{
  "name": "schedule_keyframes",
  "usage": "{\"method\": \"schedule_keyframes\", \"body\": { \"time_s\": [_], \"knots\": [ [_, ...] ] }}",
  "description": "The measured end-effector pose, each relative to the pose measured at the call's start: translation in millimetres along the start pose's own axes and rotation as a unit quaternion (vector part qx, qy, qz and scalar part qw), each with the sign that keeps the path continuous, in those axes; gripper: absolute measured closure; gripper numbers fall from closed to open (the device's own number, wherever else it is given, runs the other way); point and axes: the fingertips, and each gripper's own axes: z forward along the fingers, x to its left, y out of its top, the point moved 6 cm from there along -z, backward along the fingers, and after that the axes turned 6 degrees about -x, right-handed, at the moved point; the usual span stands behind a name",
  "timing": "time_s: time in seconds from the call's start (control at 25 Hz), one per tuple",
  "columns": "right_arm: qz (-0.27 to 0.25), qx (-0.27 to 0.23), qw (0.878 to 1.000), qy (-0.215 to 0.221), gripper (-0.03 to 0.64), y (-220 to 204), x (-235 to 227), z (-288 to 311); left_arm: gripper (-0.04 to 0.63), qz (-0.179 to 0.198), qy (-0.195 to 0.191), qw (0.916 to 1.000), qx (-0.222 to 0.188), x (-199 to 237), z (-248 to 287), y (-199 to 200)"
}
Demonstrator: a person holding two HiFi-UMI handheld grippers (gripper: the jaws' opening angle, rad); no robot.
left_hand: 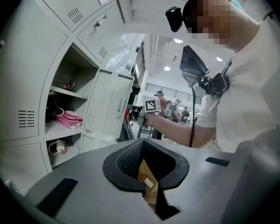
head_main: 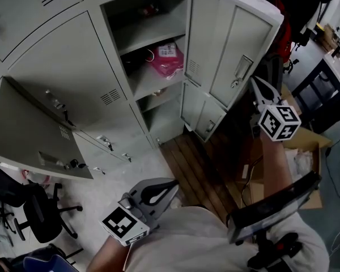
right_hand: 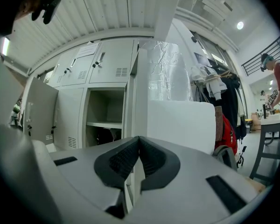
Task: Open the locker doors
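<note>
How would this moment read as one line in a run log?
right gripper: jaws shut on edge of open right locker door | left gripper: held low, empty | left locker door: open

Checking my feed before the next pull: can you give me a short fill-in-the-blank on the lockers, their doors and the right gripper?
1. The bag on a shelf in the open locker column is ____ in colour.
2. The right gripper has its fingers ____, near the handle of the upper open door.
3. The low door at the head view's left stands ____.
4. Below that door stands a black office ____.
Missing words: pink; closed; open; chair.
</note>
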Motion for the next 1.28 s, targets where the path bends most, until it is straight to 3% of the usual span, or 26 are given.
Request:
{"method": "schedule_keyframes", "body": {
  "time_s": [0.48,0.84,1.04,1.28],
  "knots": [
    [-0.020,0.008,0.999,-0.032,0.600,0.7,0.4,-0.8,0.584,-0.003,0.015,0.9999,0.001,-1.6,-18.0,-1.8],
    [-0.019,0.010,0.996,-0.081,0.600,3.4,5.5,-22.7,0.584,-0.006,0.020,0.9997,-0.009,-5.1,-46.4,-2.1],
    [-0.017,0.033,0.997,-0.063,0.600,-2.9,56.5,-46.6,0.584,-0.003,0.007,1.0000,-0.005,-14.7,-81.1,-2.3],
    [-0.002,0.060,0.998,-0.003,0.600,-13.2,152.9,-77.6,0.584,0.001,0.000,1.0000,0.001,-29.2,-132.1,-5.5]
  ]
}}
